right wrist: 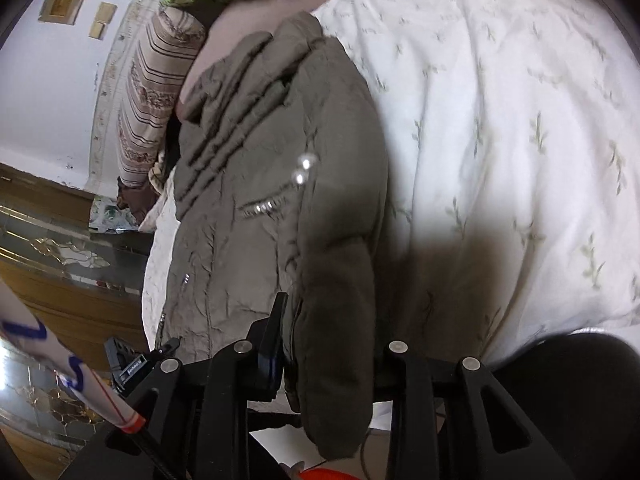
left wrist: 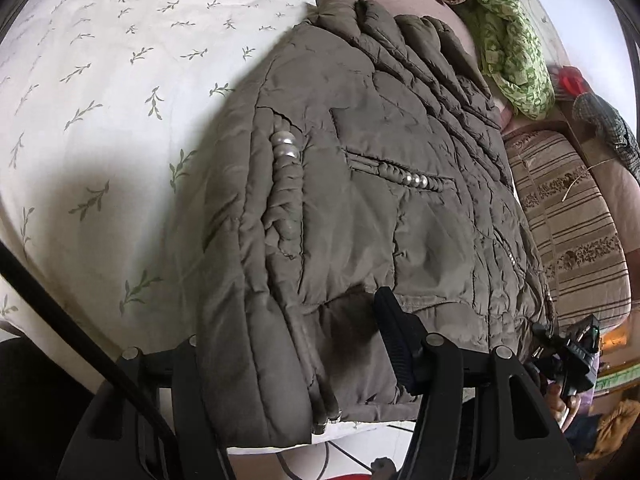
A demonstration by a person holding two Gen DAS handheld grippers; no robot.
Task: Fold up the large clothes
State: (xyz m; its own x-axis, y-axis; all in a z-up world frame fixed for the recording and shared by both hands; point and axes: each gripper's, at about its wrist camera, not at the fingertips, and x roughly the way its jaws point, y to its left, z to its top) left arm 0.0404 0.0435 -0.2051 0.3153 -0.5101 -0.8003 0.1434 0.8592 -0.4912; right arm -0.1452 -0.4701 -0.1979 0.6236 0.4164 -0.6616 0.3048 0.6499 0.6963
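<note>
An olive-grey padded jacket (left wrist: 360, 152) with pearl trim lies on a white leaf-print bedsheet (left wrist: 100, 100), its hem hanging over the near bed edge. My left gripper (left wrist: 288, 320) grips the thick hem on that side. Its right finger (left wrist: 394, 332) presses on the fabric and the other finger is hidden under it. In the right wrist view the jacket (right wrist: 248, 184) runs away from me, and a folded-over sleeve fills my right gripper (right wrist: 328, 316). That gripper's left finger (right wrist: 276, 320) is against the sleeve and its right finger is covered by it.
A striped bolster pillow (left wrist: 568, 216) and a green patterned cloth (left wrist: 512, 48) lie beyond the jacket's far side. Wooden furniture with glass panels (right wrist: 60, 240) stands beside the bed. Tiled floor (left wrist: 360, 440) shows below the bed edge.
</note>
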